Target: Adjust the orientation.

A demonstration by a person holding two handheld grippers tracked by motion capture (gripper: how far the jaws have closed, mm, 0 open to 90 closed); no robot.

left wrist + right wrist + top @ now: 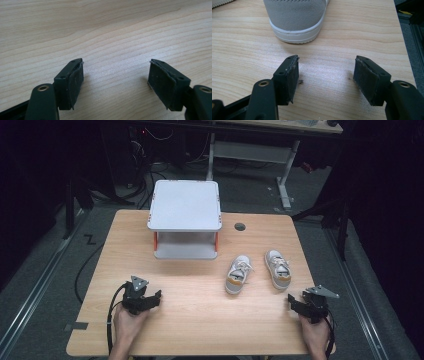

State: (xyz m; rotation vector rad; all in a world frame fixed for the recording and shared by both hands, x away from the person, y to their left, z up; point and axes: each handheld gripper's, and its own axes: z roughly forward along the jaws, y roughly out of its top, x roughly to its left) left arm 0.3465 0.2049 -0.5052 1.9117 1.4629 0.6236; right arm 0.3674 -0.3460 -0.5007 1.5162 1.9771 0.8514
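On the table (200,320), a two-tier stand (185,217) sits at the far middle edge. Nearer than the stand and to its right lie two shoes side by side: the left shoe (238,274) just off the stand's near right corner, the right shoe (278,268) farther right. The left gripper (145,301) rests nearer than the stand, to its left; the right gripper (300,306) lies just beyond the right shoe's heel (295,18), toward the near edge.
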